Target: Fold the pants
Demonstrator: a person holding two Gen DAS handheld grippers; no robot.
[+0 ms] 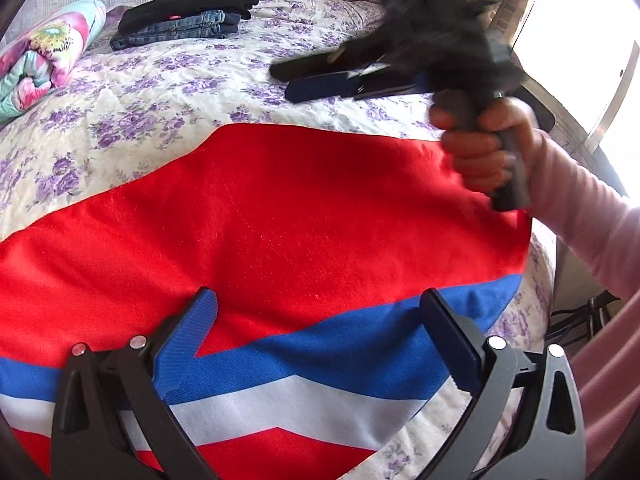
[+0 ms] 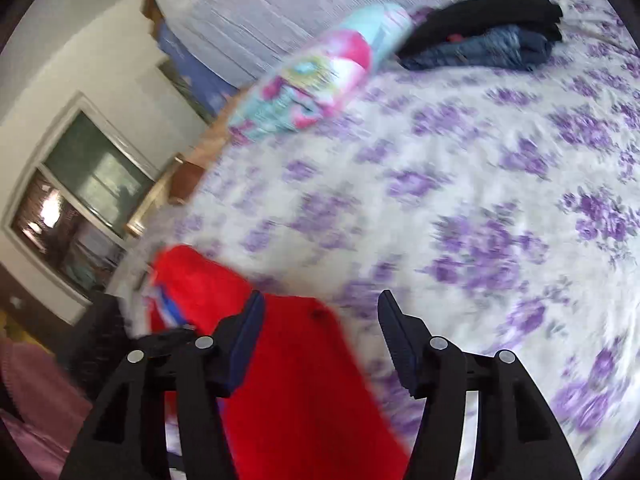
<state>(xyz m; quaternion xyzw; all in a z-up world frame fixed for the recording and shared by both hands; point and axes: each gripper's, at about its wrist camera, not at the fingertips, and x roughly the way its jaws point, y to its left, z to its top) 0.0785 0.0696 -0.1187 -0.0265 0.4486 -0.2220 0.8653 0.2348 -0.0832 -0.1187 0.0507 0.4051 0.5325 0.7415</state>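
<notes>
Spread wide and gripping nothing, the left claw hangs just above the red fleece pants with blue and white stripes, which lie flat on the near part of the bed with the purple-flowered quilt. Held by the right hand to the far right, the right claw is likewise open and empty over the pants' edge. Folded dark jeans and black clothes are stacked at the far side, beside a rolled pink-and-teal floral blanket.
</notes>
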